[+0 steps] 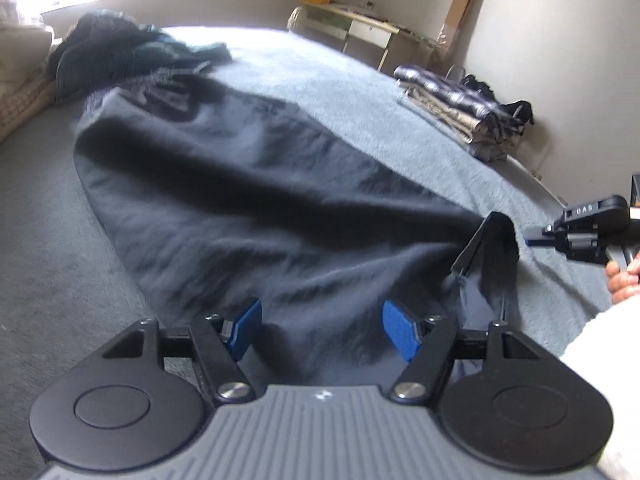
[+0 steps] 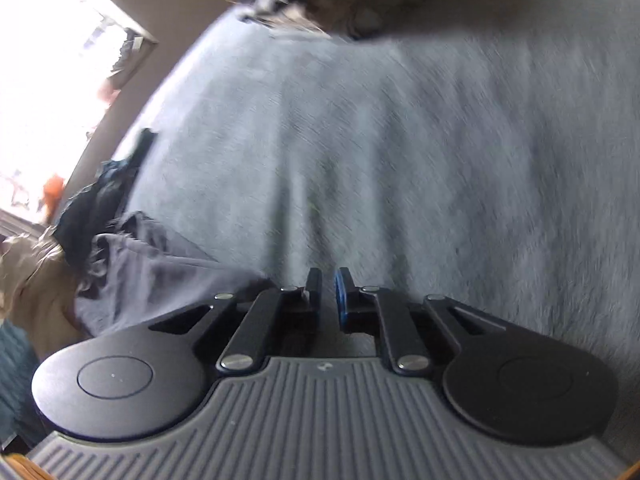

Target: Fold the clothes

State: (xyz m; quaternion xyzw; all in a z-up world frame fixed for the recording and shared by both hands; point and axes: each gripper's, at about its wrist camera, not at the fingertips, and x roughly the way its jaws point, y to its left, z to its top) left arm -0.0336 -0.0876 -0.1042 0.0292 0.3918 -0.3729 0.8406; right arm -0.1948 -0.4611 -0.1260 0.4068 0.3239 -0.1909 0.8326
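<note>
Left hand-held gripper [image 1: 320,330] wide over dark garment [image 1: 248,200], right hand-held gripper [image 2: 328,294] narrow, empty, garment leftward

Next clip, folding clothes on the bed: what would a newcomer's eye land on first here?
First, the dark navy garment spread across the grey blanket, running away from the open left gripper poised over its near end. Next, the stack of folded clothes at the bed's far right edge, and the dark unfolded heap at the far left.

Dark navy garment [image 1: 248,184], grey-blue blanket [image 1: 340,92], blue-padded black claw [image 1: 320,332]
</note>
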